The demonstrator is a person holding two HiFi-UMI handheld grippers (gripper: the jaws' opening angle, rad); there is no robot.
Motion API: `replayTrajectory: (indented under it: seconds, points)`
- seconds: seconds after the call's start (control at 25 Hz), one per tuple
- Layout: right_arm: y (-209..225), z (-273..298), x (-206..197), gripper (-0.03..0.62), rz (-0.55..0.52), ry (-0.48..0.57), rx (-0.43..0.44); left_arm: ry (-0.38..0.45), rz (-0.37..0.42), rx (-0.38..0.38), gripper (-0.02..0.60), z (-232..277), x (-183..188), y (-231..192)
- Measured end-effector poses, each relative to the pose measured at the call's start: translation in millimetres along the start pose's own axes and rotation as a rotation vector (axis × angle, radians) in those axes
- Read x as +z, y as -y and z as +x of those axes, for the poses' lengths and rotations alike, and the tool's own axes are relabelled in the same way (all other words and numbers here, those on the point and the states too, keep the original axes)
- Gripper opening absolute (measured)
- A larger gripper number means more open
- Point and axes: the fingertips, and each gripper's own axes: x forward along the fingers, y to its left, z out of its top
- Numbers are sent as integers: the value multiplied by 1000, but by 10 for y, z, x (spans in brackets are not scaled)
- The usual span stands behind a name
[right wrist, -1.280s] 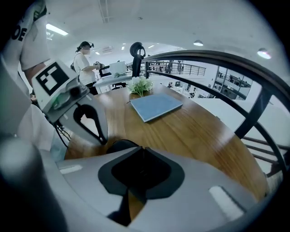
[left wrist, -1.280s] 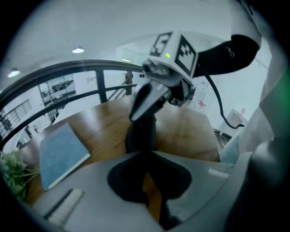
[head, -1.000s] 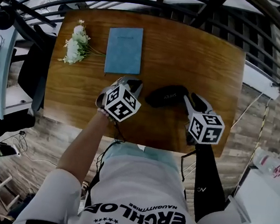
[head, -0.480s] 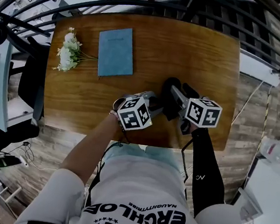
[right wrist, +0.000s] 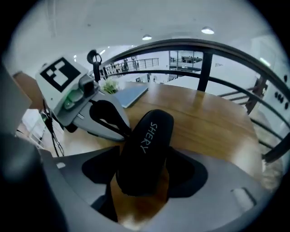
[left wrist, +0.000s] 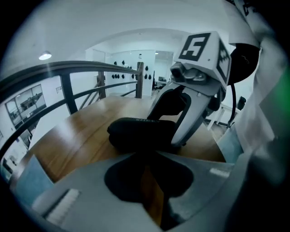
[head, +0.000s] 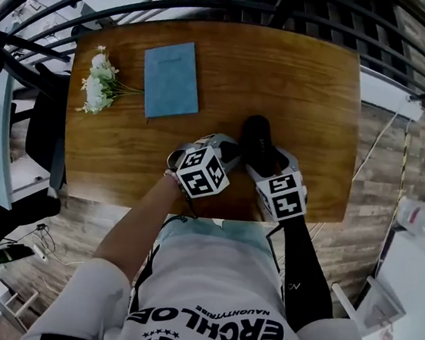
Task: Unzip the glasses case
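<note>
The right tool [right wrist: 142, 156] is squeezing the smooth, black, rounded glasses case [right wrist: 147, 136] on the wooden counter [head: 306, 85]. The left tool [left wrist: 147, 156], pinched together, is touching its side.

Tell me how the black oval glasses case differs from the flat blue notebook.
The black glasses case is rounded and bulky; the blue notebook is a thin flat rectangle. The case is clamped in the right gripper, with the left gripper at its side; the notebook lies untouched beside the white flowers. Both appear to rest on the wooden table.
</note>
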Motion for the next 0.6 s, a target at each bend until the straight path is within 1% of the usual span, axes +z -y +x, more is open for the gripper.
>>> replayTrajectory:
  seconds: [0.12,0.24,0.36,0.52,0.6]
  points:
    - [47,-103,-55,342,113,58,143,32,106,13,48,-10,171,39]
    - [122,-171,-99,342,188,85,230,54,203,18,48,31,314,89]
    - [166,-176,-153,331,194,74,271,53,280,-6,48,72,377,149]
    - [190,-189,-169,333,197,75,298,74,293,-21,48,75,472,173]
    - [195,-196,-169,334,205,84,314,59,325,-32,48,81,462,179]
